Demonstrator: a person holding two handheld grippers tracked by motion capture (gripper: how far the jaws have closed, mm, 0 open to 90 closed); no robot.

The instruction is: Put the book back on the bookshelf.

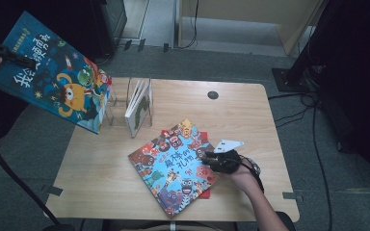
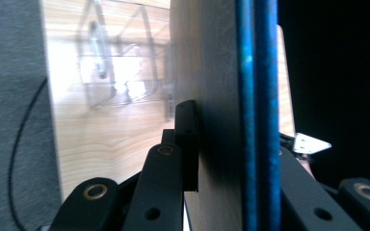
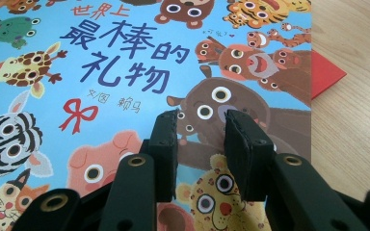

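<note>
A blue picture book with monsters on its cover [image 1: 53, 77] hangs tilted in the air off the table's left side. My left gripper [image 1: 26, 61] is shut on its upper left edge. In the left gripper view that book [image 2: 257, 96] shows edge-on, clamped in my left gripper [image 2: 226, 144], and one jaw is hidden behind it. A second picture book with animals on its cover [image 1: 173, 166] lies flat on the table. My right gripper [image 1: 211, 159] rests on its right part. In the right gripper view my right gripper [image 3: 201, 130] stands open over the cover [image 3: 125, 62] with nothing between its jaws.
A clear book stand [image 1: 120, 103] at the table's back left holds a thin white and green book [image 1: 138, 108]. A red sheet [image 3: 325, 72] pokes out from under the animal book. The wooden table [image 1: 101, 163] has cables on the floor at its right [image 1: 313, 125].
</note>
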